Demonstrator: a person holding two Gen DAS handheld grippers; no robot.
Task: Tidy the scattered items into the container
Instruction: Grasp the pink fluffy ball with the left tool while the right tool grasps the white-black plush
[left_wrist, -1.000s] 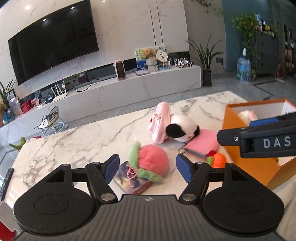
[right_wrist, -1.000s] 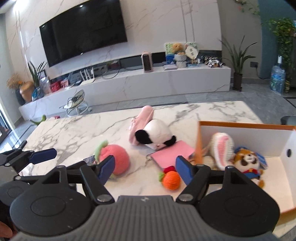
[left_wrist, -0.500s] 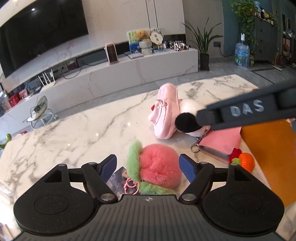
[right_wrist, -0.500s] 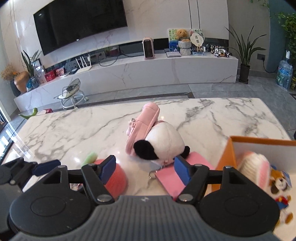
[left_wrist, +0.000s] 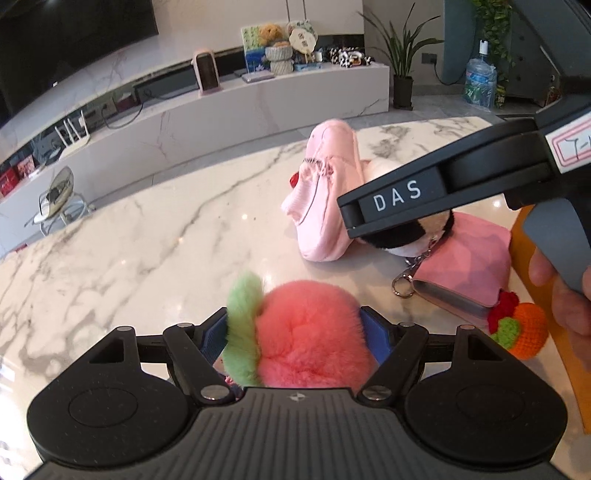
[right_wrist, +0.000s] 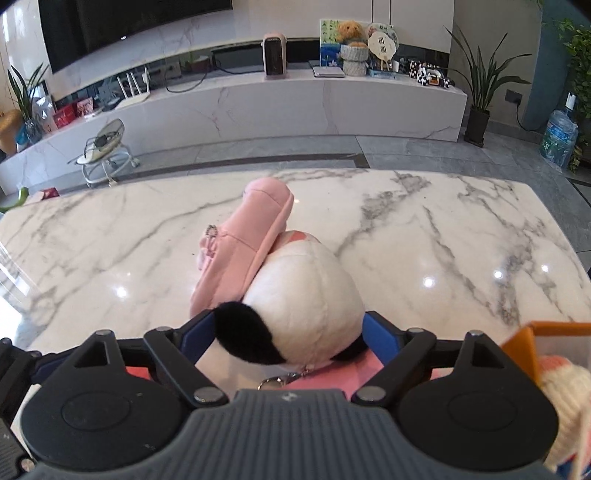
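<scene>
My left gripper (left_wrist: 293, 334) is open with its blue pads on both sides of a fluffy pink peach toy (left_wrist: 310, 334) with green leaves, on the marble table (left_wrist: 129, 251). My right gripper (right_wrist: 290, 332) is open around a white and black panda plush (right_wrist: 299, 314); its body (left_wrist: 424, 195) crosses the left wrist view. The orange container (right_wrist: 521, 341) stands at the right and holds a cream plush (right_wrist: 565, 402). A pink pouch (right_wrist: 243, 247) leans on the panda.
A pink wallet with a key ring (left_wrist: 469, 269) and a crocheted orange toy (left_wrist: 521, 334) lie by the container. A card lies under the peach toy. The table's far edge borders the floor and a white TV bench (right_wrist: 295, 107).
Both grippers have moved forward and down. The left now straddles the peach toy, the right straddles the panda plush. Both stay open.
</scene>
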